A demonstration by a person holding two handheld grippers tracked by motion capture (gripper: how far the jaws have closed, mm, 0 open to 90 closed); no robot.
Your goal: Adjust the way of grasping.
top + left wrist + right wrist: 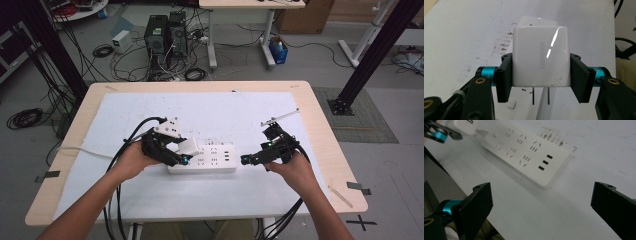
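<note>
A white power strip [205,159] with several sockets lies on the white mat near the table's front middle. My left gripper [183,154] hovers over the strip's left end, shut on a white charger plug [541,60]. The black jaws press on the charger's two sides, and its two metal prongs [540,96] point down toward the mat. In the high view the charger [188,146] sits just above the strip. My right gripper [244,159] stands open just right of the strip's right end. In the right gripper view the strip [529,152] lies ahead between the wide-apart jaws, which hold nothing.
The strip's white cord [85,151] runs off to the left over the table edge. The white mat [125,115] covers most of the wooden table [320,130]. A strip of tape [359,187] lies at the front right corner. Computers and cables stand on the floor behind.
</note>
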